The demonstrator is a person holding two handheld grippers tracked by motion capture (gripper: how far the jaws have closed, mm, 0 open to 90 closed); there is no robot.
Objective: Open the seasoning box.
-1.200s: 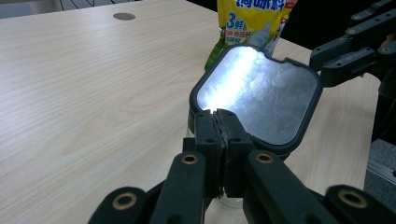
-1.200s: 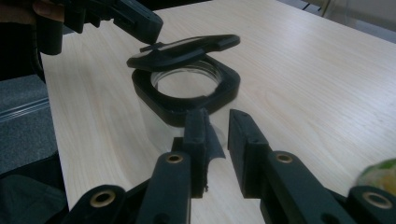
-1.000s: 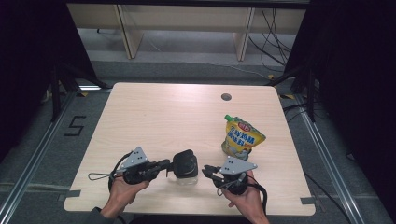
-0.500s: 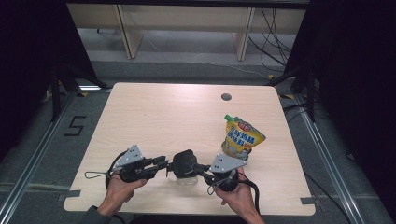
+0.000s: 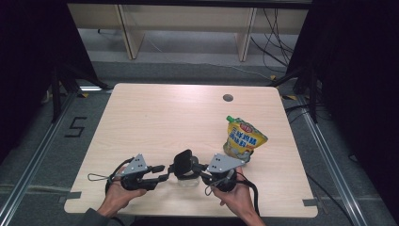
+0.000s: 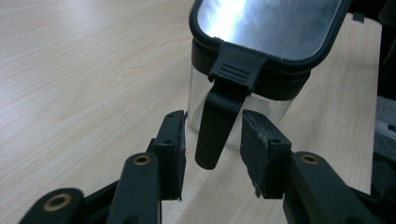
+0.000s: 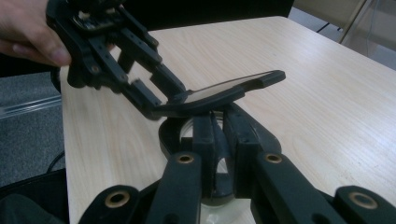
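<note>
From the high view, the clear jar with its black hinged lid stands at the near edge of the table, between my left hand-held gripper and my right hand-held gripper, with a yellow pouch at about two o'clock from it. In the left gripper view, my jaws have just been opening and stand narrowly apart on either side of the lid's black latch tab without pressing it. In the right gripper view, my jaws are clamped on the jar's rim latch at six o'clock, under the raised lid, and that steadies the jar. I judge the jar rigid, light and slick-walled, likely to skate or tip, and the lid stiff plastic; the latch tabs and rim give the surest hold.
</note>
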